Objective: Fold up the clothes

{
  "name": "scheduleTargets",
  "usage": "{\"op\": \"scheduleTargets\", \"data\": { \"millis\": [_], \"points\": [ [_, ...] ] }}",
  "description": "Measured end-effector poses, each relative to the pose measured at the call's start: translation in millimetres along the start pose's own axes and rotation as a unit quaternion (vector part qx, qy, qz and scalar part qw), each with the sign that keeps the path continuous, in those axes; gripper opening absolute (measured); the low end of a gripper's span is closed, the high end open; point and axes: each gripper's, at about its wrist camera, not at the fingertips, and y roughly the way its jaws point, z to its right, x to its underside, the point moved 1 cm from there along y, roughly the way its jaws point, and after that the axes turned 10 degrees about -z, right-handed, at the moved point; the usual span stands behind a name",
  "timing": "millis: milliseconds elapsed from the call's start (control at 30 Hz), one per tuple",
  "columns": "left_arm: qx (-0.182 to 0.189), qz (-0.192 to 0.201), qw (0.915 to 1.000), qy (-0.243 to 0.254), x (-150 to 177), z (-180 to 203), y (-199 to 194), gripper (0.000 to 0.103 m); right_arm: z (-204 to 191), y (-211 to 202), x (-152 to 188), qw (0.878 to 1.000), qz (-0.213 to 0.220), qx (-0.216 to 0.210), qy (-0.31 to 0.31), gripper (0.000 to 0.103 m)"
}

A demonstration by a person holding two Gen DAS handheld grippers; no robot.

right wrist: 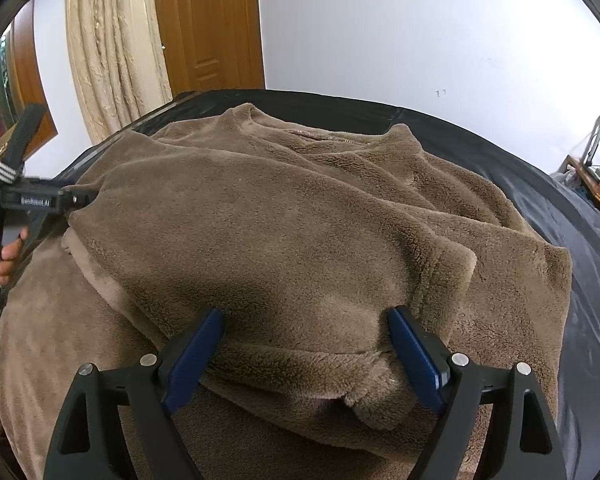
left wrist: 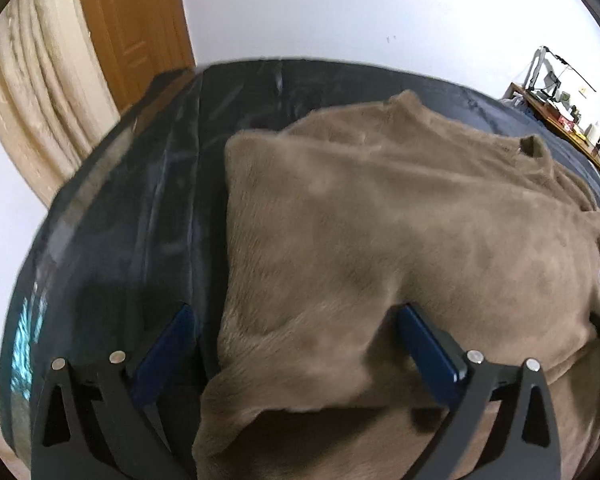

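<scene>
Brown fleece garment (right wrist: 284,216) sprawls over the black-sheeted bed (left wrist: 140,208), white wall (right wrist: 420,28) and wooden door (right wrist: 208,24) behind; left gripper (left wrist: 296,340) and right gripper (right wrist: 304,344) both spread wide.

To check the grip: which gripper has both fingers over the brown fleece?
The right gripper; the left gripper has one finger beside the fleece, over the dark bed cover.

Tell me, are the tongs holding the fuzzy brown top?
Neither grips it. Both left tongs and right tongs stand wide open around the near folded edge of the brown fleece top.
</scene>
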Motion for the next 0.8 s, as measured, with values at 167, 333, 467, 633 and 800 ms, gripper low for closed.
{"op": "scheduleTargets", "data": {
  "millis": [167,333,467,633,800],
  "points": [
    [0.001,-0.001,1.0,-0.001,-29.9,10.6,3.1,0.103,0.6,-0.2,0.4,1.0,0.0,-0.001,0.0,0.088],
    [-0.01,-0.042,0.999,-0.016,-56.4,11.4,40.4,0.103,0.9,-0.2,0.9,1.0,0.0,-0.001,-0.001,0.088],
    [0.016,-0.041,0.9985,-0.033,-59.8,4.3,56.6,0.103,-0.1,0.2,0.8,1.0,0.0,0.0,-0.001,0.088],
    [0.014,-0.025,0.9993,-0.025,-60.0,6.5,58.1,0.103,-1.9,0.4,0.7,1.0,0.0,0.004,-0.003,0.088],
    [0.012,-0.017,0.9995,-0.025,-58.4,5.8,56.2,0.103,-2.7,0.0,1.0,1.0,0.0,0.005,-0.004,0.088]
  ]
}}
